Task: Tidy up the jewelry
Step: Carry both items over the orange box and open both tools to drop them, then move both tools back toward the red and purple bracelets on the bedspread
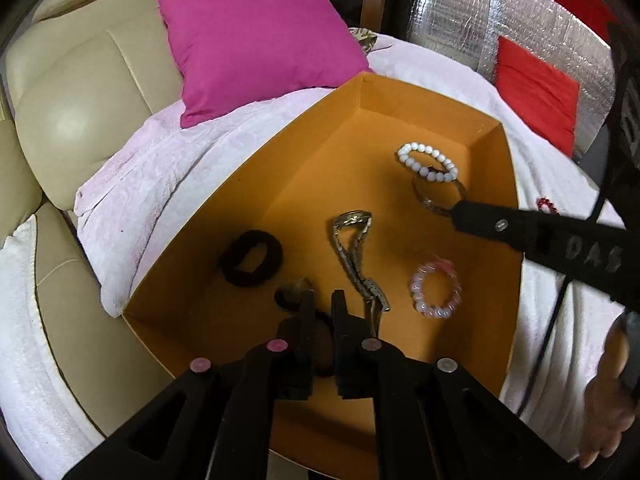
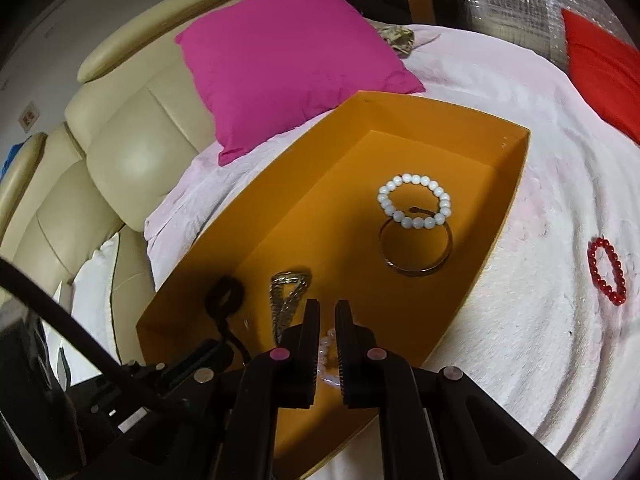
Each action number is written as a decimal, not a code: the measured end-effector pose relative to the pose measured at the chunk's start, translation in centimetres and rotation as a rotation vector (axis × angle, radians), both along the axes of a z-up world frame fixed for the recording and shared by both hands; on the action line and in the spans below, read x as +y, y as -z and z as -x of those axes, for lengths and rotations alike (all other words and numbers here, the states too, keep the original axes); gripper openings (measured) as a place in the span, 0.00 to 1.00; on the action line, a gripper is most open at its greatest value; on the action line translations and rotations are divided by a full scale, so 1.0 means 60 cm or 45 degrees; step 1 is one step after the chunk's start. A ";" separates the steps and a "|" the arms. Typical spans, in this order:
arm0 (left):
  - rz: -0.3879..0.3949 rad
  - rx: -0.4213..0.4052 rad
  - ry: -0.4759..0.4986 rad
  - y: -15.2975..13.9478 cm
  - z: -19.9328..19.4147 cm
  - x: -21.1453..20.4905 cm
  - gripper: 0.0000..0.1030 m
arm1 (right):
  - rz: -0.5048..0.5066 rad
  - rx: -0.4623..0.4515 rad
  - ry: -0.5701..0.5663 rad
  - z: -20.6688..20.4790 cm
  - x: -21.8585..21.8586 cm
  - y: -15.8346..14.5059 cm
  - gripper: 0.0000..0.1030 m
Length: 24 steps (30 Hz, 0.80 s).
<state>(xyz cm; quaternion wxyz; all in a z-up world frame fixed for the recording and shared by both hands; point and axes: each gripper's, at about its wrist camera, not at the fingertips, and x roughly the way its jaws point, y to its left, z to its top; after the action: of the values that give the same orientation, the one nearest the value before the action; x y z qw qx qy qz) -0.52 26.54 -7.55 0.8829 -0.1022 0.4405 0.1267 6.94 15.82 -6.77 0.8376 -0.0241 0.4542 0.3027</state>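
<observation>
An open orange box (image 1: 248, 216) on a pale blanket holds a white bead bracelet (image 1: 426, 162), a metal bangle (image 1: 424, 198), a silver watch (image 1: 352, 248), a black scrunchie (image 1: 250, 258) and a pink bead bracelet (image 1: 436, 290). My left gripper (image 1: 323, 300) is low over the box's near end, shut on a dark hair tie (image 1: 292, 294) that runs between its fingers. My right gripper (image 2: 328, 308) is shut and holds nothing; the pink bracelet (image 2: 326, 346) lies on the box floor beneath it. A red bead bracelet (image 2: 606, 272) lies on the blanket outside the box.
A magenta cushion (image 1: 256, 40) rests behind the box against a cream leather sofa (image 1: 80, 100). A red cushion (image 2: 604, 76) sits at the far right before silver foil sheeting. A person's hand (image 1: 608, 412) shows at the lower right.
</observation>
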 end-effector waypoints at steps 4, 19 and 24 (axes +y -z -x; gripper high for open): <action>-0.007 -0.023 -0.027 -0.016 0.005 0.000 0.43 | -0.053 -0.035 0.033 -0.002 -0.028 -0.019 0.09; -0.203 -0.231 0.014 -0.166 0.024 -0.118 0.77 | -0.278 -0.153 0.284 0.029 -0.262 -0.110 0.32; -0.297 -0.261 0.106 -0.197 0.012 -0.188 0.78 | -0.339 -0.144 0.406 0.029 -0.358 -0.107 0.32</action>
<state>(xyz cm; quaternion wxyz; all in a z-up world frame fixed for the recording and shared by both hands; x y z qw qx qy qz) -1.25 15.26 4.27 0.9336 0.0070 0.3343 0.1292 5.18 -5.68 -0.34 0.8948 0.1420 0.3606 0.2219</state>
